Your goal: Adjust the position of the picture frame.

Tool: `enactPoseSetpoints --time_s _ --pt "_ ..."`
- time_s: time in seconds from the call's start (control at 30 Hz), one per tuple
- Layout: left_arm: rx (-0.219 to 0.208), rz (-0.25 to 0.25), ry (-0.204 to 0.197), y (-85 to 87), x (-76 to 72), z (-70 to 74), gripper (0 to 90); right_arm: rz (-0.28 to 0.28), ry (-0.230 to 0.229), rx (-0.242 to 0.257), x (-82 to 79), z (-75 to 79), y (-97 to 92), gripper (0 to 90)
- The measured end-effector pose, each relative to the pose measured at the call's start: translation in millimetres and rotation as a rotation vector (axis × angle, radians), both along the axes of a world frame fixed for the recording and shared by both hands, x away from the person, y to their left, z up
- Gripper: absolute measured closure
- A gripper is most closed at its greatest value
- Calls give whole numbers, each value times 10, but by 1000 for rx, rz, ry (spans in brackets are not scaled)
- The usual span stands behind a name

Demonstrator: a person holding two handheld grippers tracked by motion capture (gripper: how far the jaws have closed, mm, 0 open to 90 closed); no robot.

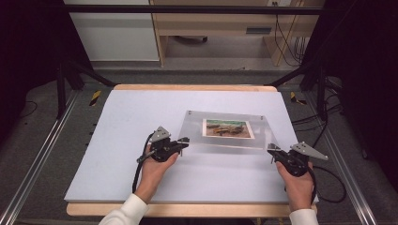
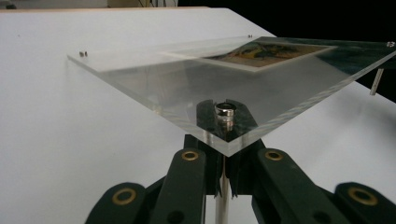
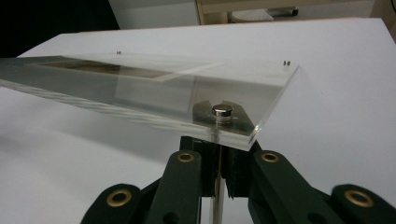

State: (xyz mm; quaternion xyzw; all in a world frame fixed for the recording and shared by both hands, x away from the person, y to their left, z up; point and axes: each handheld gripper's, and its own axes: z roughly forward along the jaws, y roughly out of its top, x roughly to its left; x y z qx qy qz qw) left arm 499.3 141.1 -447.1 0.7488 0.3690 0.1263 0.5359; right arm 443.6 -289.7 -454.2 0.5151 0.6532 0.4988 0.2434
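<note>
A clear acrylic plate [image 1: 192, 127] with a colour photo [image 1: 227, 128] in its middle hangs over the white board, its near edge raised. A short metal post [image 2: 224, 191] with a round cap [image 2: 225, 110] sits under each near corner. My left gripper [image 1: 184, 141] holds the near left corner; in the left gripper view its jaws [image 2: 224, 161] are shut on that post. My right gripper [image 1: 271, 149] holds the near right corner, jaws [image 3: 218, 161] shut on the post [image 3: 216, 186] below its cap [image 3: 222, 111]. Small screws mark the far corners [image 3: 286, 61].
The white board [image 1: 136, 122] covers a wooden table [image 1: 187, 209] whose front edge lies just below the hands. Metal rails [image 1: 35, 159] run along both sides, with cables [image 1: 328, 187] at the right. A wooden cabinet [image 1: 220, 23] stands beyond the table.
</note>
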Motion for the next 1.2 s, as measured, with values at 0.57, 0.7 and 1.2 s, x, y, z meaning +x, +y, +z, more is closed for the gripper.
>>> enactPoseSetpoints --time_s 0.57,0.7,1.2 --pt "-10 74 -47 589 -358 257 829 54 -22 3 -84 248 562 844" --pt "-10 92 -59 716 -352 266 829 65 -28 -1 -10 271 725 844" --pt "-35 116 -87 1009 -85 185 828 67 -33 -45 267 315 1045 841"
